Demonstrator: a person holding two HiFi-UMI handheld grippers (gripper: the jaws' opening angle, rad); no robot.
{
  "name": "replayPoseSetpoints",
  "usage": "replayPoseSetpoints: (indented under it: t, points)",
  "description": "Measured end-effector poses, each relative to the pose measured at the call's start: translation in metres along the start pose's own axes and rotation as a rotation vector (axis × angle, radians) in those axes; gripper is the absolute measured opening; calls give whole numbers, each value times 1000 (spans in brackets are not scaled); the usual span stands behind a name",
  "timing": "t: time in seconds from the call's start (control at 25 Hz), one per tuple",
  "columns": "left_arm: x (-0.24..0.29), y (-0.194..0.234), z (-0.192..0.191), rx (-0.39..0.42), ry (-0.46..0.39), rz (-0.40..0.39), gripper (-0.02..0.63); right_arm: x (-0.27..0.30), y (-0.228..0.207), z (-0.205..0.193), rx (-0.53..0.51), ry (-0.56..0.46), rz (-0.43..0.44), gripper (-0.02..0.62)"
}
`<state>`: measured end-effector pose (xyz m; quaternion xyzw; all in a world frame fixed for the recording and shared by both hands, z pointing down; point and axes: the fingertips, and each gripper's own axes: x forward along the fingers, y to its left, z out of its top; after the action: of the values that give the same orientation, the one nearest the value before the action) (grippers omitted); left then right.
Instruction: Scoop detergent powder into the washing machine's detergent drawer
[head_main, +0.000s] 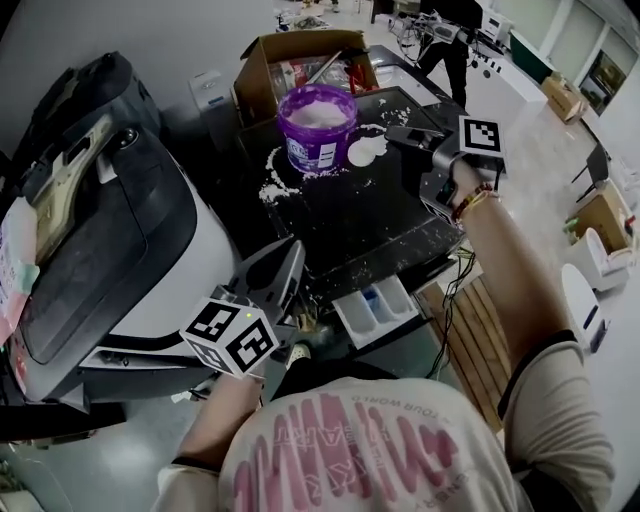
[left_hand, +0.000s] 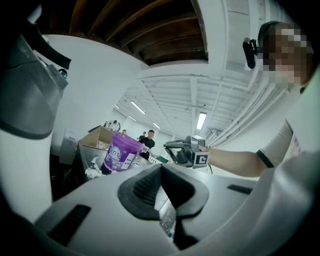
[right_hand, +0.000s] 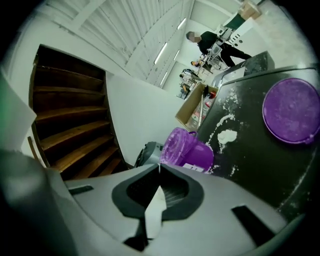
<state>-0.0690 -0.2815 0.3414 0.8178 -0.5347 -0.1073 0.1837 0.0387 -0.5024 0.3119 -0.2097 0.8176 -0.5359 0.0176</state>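
A purple detergent tub (head_main: 318, 125), open and full of white powder, stands on the black washer top (head_main: 370, 215); it also shows in the gripper views (left_hand: 121, 152) (right_hand: 187, 150). A white round heap of powder (head_main: 366, 150) lies beside it. My right gripper (head_main: 397, 133) hovers just right of the tub, shut, with a thin white strip (right_hand: 154, 207) between its pads, seemingly a scoop handle; no scoop bowl shows. The white detergent drawer (head_main: 375, 310) is pulled out at the washer's front. My left gripper (head_main: 285, 268) hangs shut and empty just left of the drawer.
Spilled powder (head_main: 285, 180) streaks the washer top, and the purple lid (right_hand: 292, 110) lies flat on it. An open cardboard box (head_main: 300, 55) stands behind the tub. A grey and white appliance (head_main: 130, 240) fills the left. A person (head_main: 450, 35) stands far back.
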Motion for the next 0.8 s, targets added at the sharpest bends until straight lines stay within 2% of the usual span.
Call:
replayPoseSetpoints:
  t: [0.32,0.56,0.8]
  points:
    - [-18,-26,-18,-7,7,-7,0,-42,-34,-73,72,33,-22,-2]
    - [-31,-31,-28,7,40,-57,0,-73,-47,-122,152,-20,-51,-2]
    - [-55,-20,-41,-18,111,-116,0,-97,-57,-166,203,-102,-106,-2]
